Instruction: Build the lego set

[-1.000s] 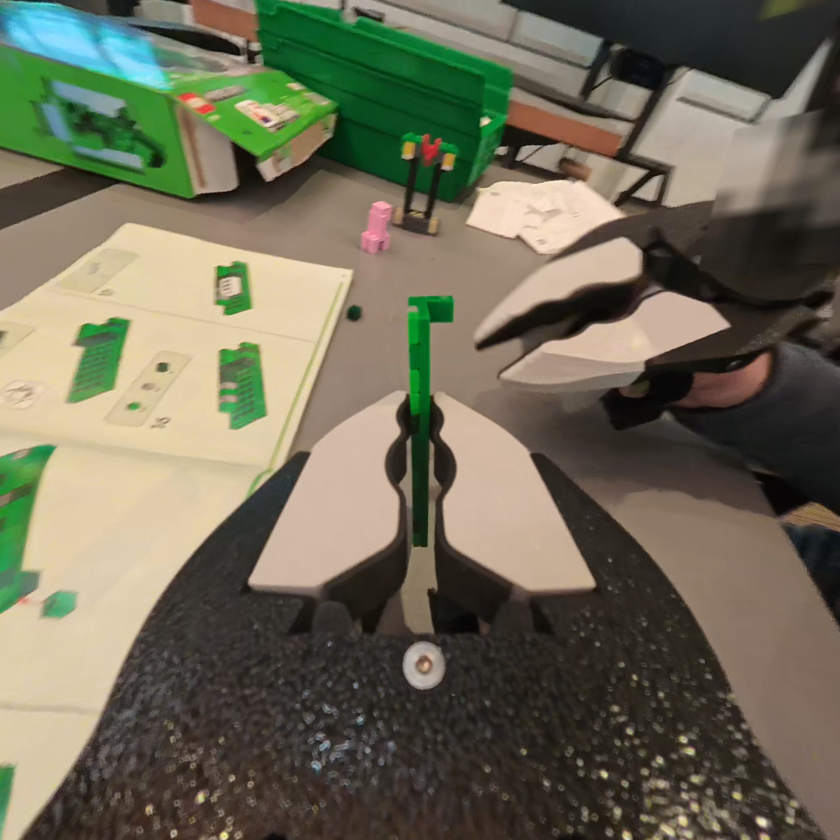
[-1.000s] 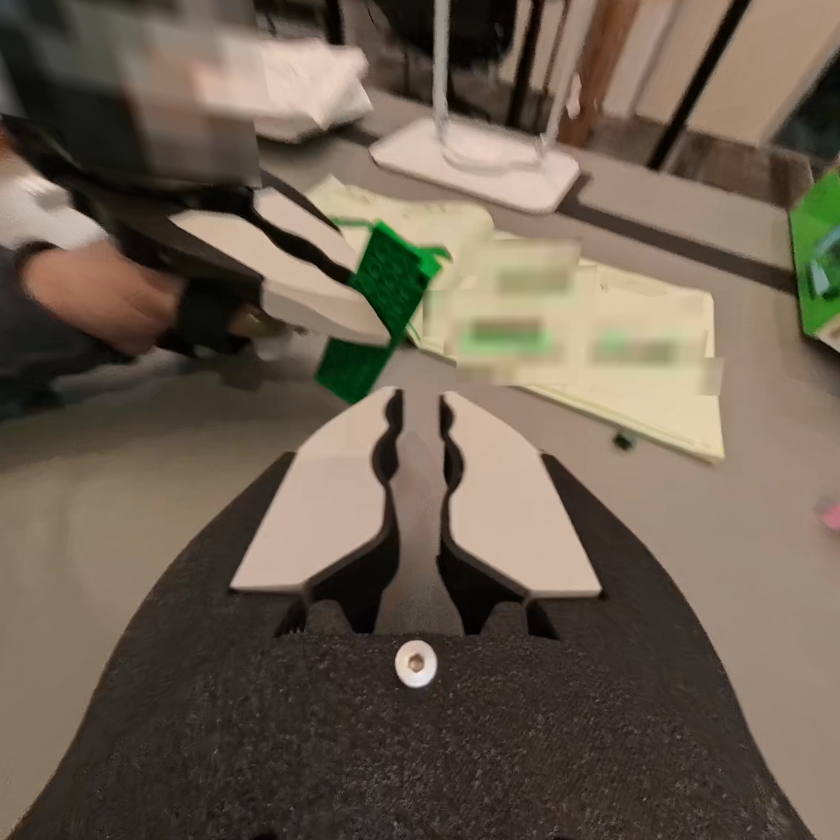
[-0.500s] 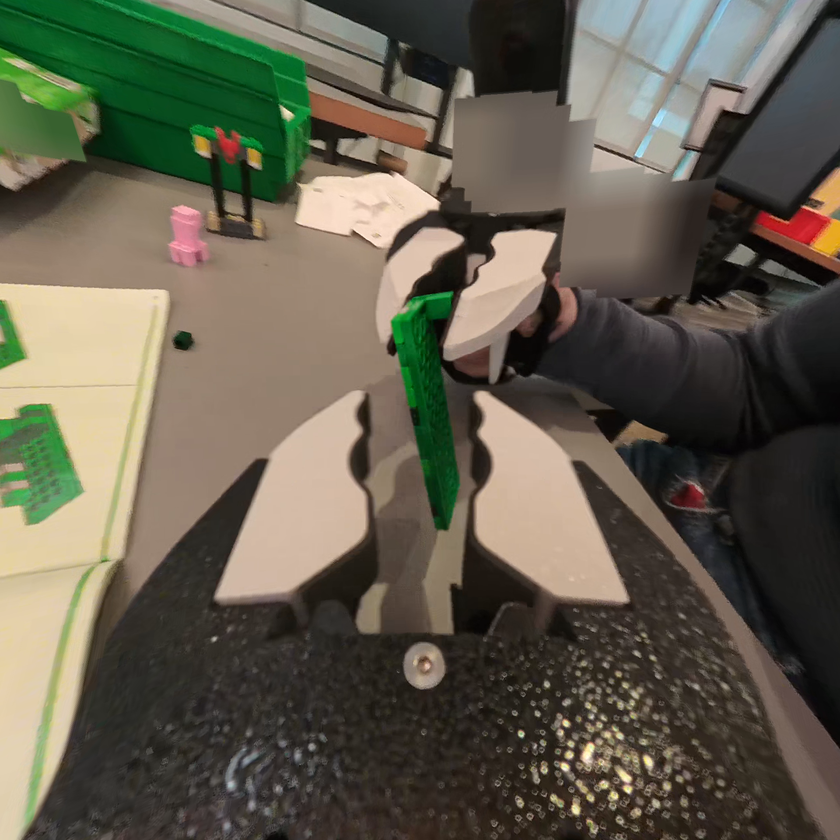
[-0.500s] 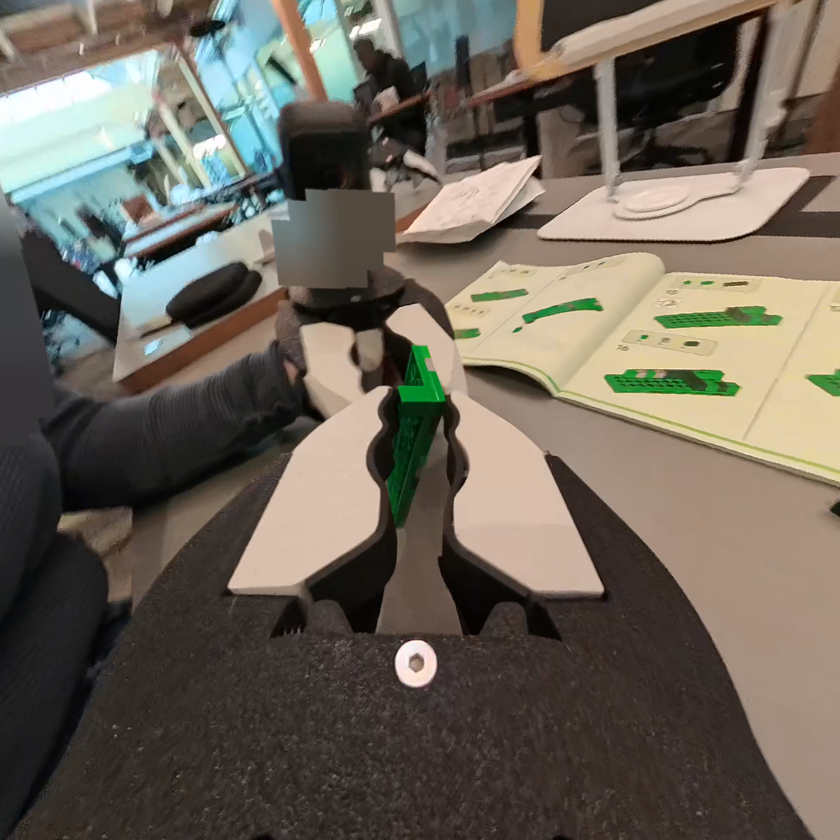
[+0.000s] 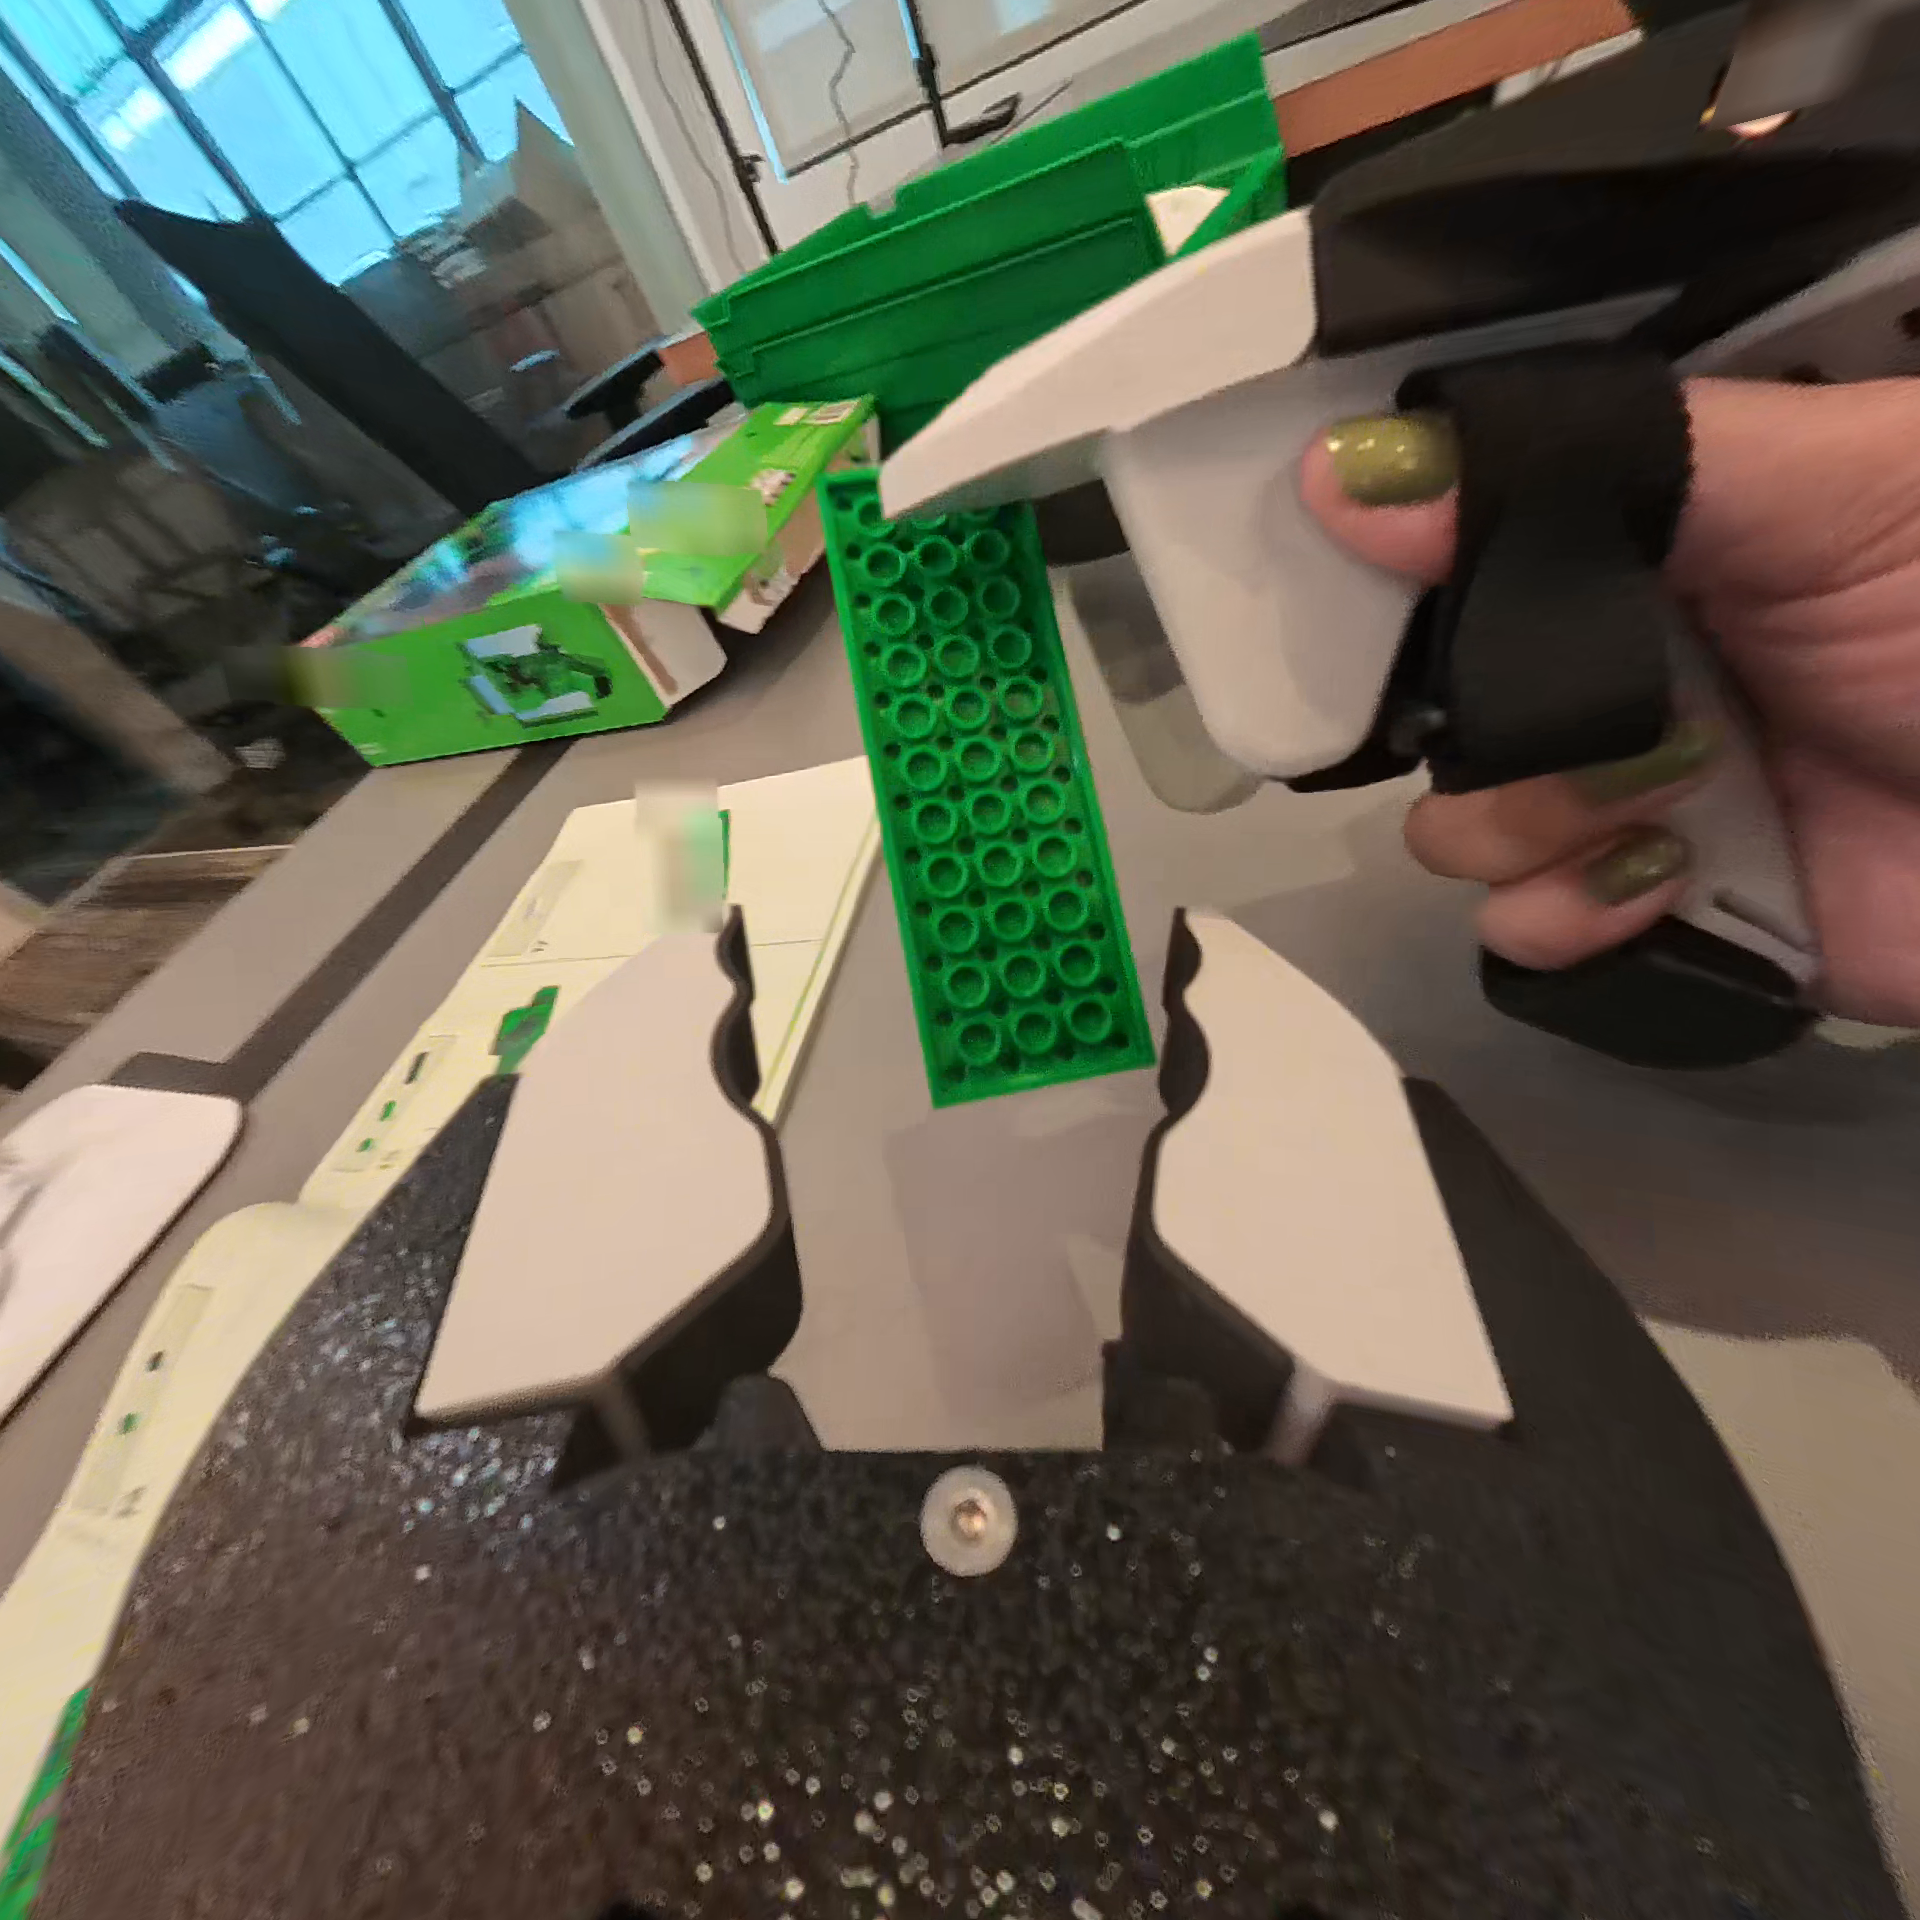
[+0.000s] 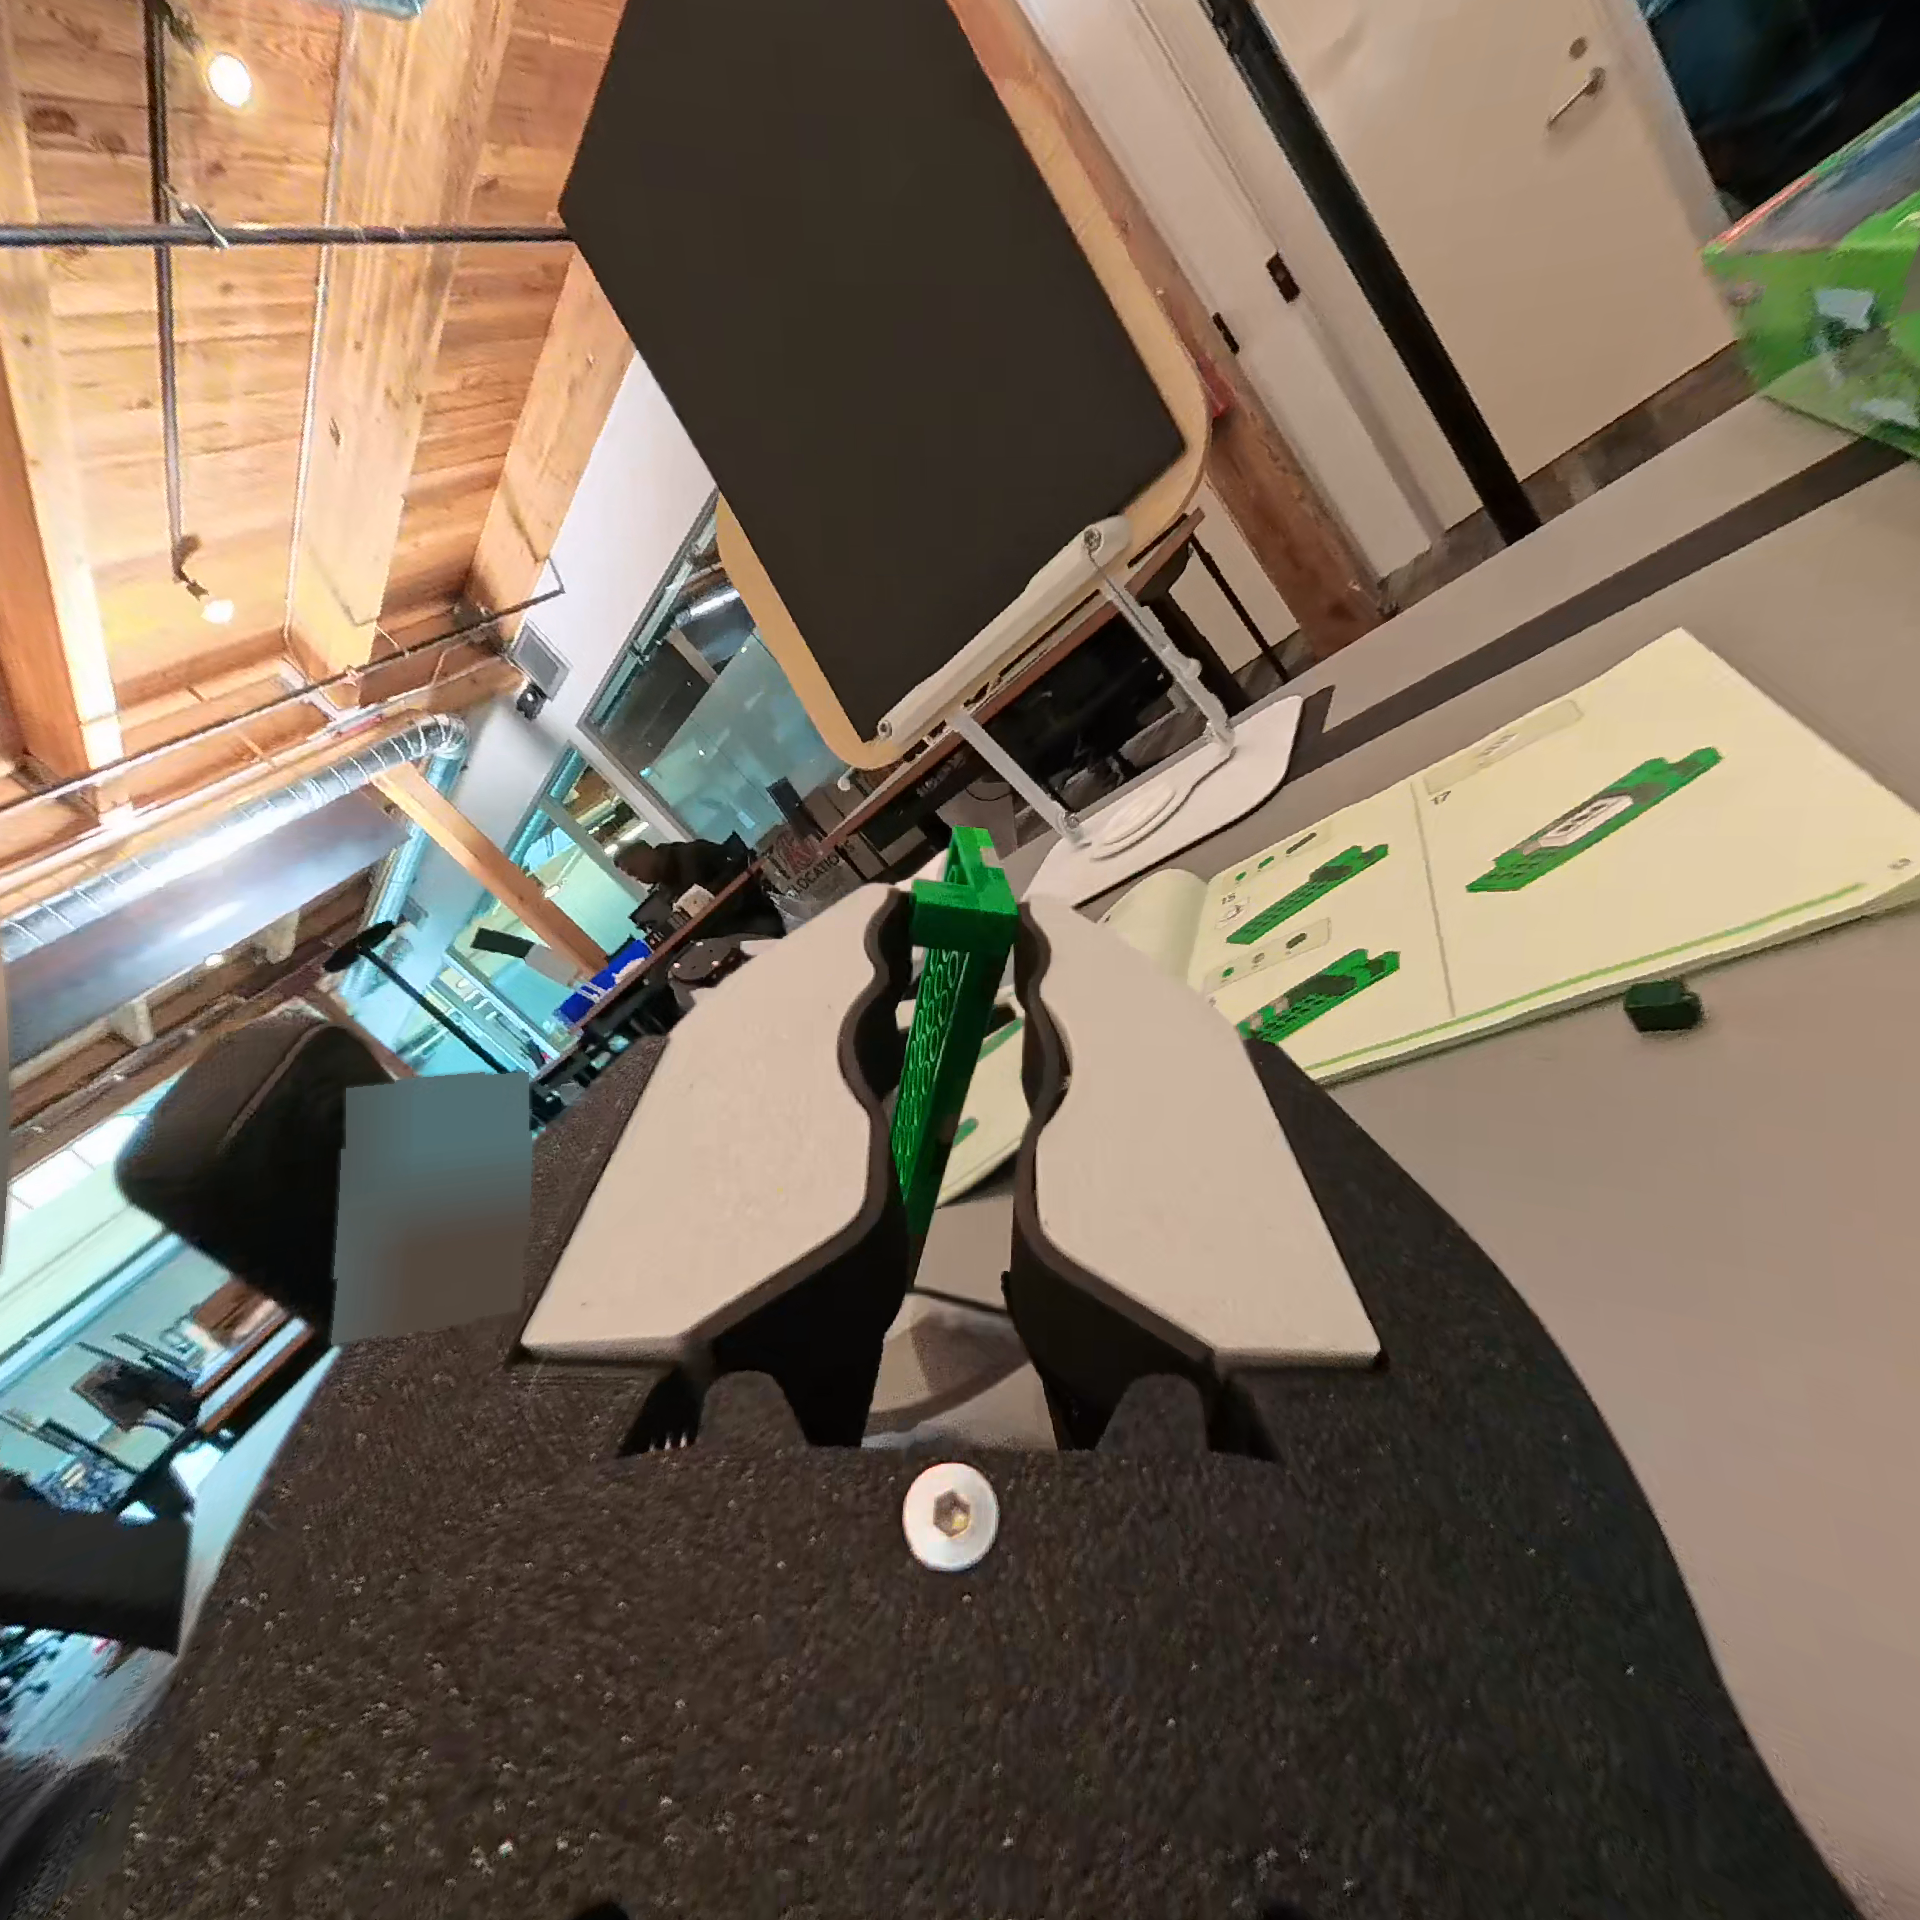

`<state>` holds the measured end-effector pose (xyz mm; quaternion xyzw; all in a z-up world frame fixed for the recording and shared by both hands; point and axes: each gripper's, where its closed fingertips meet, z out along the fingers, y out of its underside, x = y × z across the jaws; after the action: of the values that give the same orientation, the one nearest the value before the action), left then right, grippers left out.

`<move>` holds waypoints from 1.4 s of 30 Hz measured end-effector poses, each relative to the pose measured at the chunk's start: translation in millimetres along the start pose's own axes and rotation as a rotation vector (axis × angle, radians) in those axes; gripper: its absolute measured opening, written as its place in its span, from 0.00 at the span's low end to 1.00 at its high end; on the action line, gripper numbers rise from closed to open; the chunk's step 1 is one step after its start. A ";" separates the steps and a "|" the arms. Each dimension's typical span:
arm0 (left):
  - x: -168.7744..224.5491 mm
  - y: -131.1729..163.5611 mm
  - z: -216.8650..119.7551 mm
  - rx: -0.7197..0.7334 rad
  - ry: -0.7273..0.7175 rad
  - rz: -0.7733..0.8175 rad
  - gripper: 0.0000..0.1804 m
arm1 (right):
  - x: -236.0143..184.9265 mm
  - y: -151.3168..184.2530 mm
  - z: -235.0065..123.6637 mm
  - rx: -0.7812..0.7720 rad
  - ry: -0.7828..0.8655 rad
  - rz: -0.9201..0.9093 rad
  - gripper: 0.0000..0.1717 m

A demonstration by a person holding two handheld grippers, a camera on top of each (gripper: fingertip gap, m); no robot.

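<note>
The right gripper [image 6: 951, 914] pinches the top of the green brick plate [image 5: 987, 769] in mid frame, so it hangs above the grey table [image 5: 1558, 1195]. The left gripper [image 5: 956, 997] is spread wide below, touching nothing.

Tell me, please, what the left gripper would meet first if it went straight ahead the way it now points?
Most likely the green studded plate that the right gripper holds by one end: it hangs between the open left gripper's fingertips, though its exact depth is unclear.

**The grey table and what lies on it**

The grey table [image 5: 1351, 1195] carries an open instruction booklet [image 6: 1558, 831], a green cardboard box [image 5: 499, 665], a green plastic bin [image 5: 987, 281], a white stand base [image 6: 1195, 790] and a small dark piece [image 6: 1662, 1006].
</note>
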<state>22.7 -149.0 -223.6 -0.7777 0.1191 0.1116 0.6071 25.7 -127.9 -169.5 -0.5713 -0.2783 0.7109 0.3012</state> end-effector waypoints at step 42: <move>13.4 84.8 -26.7 -0.399 0.445 -0.142 0.20 | 163.9 38.9 13.0 -1.928 -0.365 -1.260 0.07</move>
<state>8.9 -195.4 -299.3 -0.8933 0.1704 -0.0829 0.4076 -18.5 -32.0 -301.4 -0.2137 -0.9769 0.0012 -0.0023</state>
